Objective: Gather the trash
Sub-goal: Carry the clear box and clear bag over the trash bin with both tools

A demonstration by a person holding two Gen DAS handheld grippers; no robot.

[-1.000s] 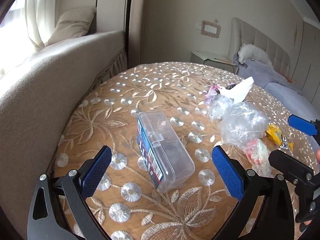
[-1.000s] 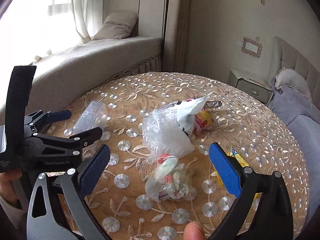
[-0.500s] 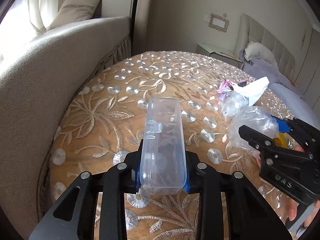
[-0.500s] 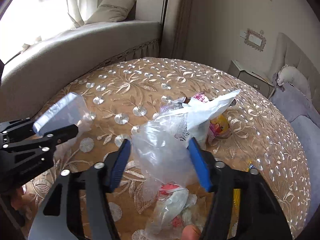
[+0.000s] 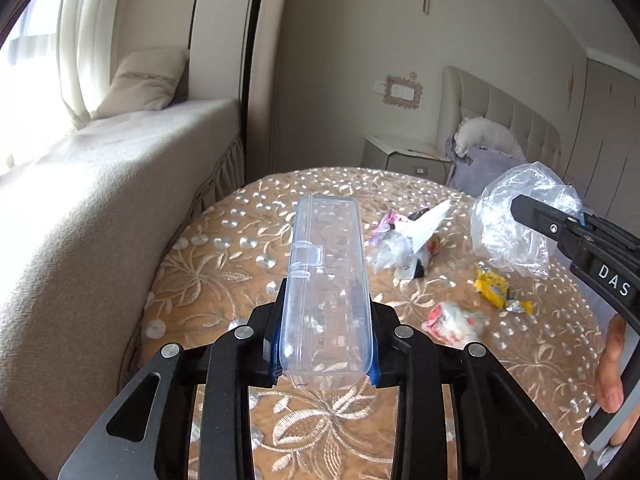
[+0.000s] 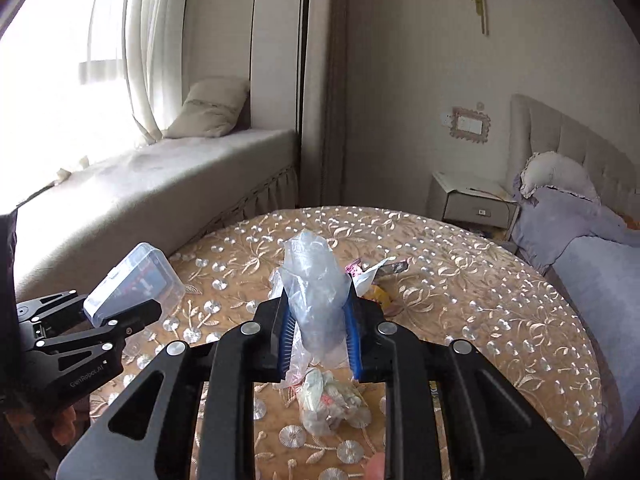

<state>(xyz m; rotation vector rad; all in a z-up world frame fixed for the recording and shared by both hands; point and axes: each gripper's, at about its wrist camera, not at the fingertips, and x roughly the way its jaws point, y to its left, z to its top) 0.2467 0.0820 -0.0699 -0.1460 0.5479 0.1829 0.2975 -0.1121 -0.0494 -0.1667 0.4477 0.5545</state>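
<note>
Clear, stiff plastic makes up the oblong hinged box (image 5: 326,292) that your left gripper (image 5: 324,364) holds; its fingers are drawn in narrow against the box's long sides near the end closest to you. It looks light and rigid but smooth, so you can expect it to slip or pivot if the hold is shallow; gripping across the narrow width, as you have it, seems the safest place. The box points toward 12 o'clock, clear above the round gold embroidered surface (image 5: 240,240).

Your right gripper (image 6: 318,330) has its fingers closed narrow on a crumpled transparent plastic bag (image 6: 316,280), which bulges up between them. Soft and nearly weightless, it will crush rather than resist, so a pinch on a bunched fold is all it needs; loose tails may snag other litter.

Compared with a second ago, both pairs of fingers stood wide with the box lying flat on the surface and the bag resting in the pile; the right fingers have just been closing on the bag, and both items now hang lifted.

Left on the surface: a white tissue-and-wrapper heap (image 5: 408,240) at 1 o'clock of the box, a yellow snack wrapper (image 5: 496,288) at 3 o'clock, and a pink-and-white wad in film (image 5: 452,320) just nearer.
</note>
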